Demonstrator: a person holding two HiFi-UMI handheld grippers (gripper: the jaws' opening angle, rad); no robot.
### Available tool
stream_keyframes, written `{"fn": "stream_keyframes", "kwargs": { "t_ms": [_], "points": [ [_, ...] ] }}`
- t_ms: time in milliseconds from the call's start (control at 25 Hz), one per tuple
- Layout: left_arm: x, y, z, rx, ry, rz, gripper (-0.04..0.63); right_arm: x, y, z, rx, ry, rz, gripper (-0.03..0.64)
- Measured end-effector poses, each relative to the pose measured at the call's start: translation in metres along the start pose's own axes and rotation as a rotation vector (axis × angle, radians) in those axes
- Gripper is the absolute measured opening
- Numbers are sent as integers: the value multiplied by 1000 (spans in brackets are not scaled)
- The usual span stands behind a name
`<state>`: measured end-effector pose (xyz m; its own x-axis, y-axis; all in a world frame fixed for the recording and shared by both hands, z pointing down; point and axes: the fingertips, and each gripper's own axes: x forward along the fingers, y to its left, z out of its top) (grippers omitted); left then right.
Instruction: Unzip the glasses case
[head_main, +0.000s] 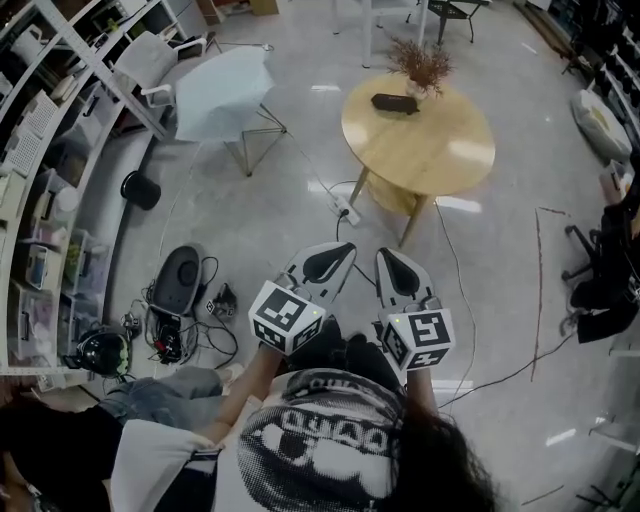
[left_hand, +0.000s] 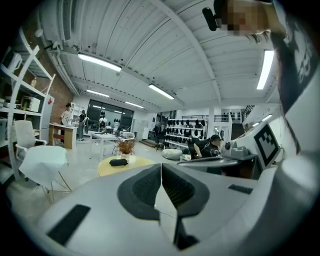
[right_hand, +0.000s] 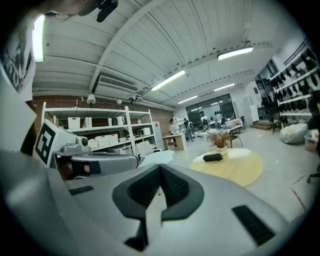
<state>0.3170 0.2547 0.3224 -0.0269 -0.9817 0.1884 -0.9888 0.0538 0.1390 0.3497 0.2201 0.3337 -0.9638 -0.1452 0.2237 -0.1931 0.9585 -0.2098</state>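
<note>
A black glasses case (head_main: 394, 102) lies on the round wooden table (head_main: 440, 150) ahead of me, beside a small dried plant (head_main: 421, 66). The case shows small and distant in the left gripper view (left_hand: 118, 162) and in the right gripper view (right_hand: 212, 157). My left gripper (head_main: 335, 252) and right gripper (head_main: 394, 258) are held side by side close to my body, well short of the table. Both are shut with nothing between the jaws, which meet along one line in each gripper view (left_hand: 161, 170) (right_hand: 160, 172).
A white chair (head_main: 225, 92) stands left of the table. Shelving (head_main: 60, 150) runs along the left wall, with cables and gear (head_main: 175, 305) on the floor below it. A power strip and cord (head_main: 347, 210) lie by the table legs. Another person sits at the right (left_hand: 205, 147).
</note>
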Motion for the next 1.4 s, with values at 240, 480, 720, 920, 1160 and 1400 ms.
{"fn": "stream_keyframes", "kwargs": {
  "t_ms": [240,480,720,920,1160,1400],
  "points": [
    [0,18,1,7,13,45,14,19,-2,1,12,2,33,-3],
    [15,57,6,14,15,55,14,56,-15,4,9,15,23,-3],
    [51,117,16,22,10,6,14,120,-38,19,-3,25,-30,-3],
    [77,179,38,35,4,-50,14,184,-48,43,-1,20,-87,-3],
    [99,259,56,25,-2,-91,14,256,-56,59,25,30,-156,-3],
    [117,315,61,5,0,-132,14,308,-59,66,36,46,-198,-2]
  ]
}}
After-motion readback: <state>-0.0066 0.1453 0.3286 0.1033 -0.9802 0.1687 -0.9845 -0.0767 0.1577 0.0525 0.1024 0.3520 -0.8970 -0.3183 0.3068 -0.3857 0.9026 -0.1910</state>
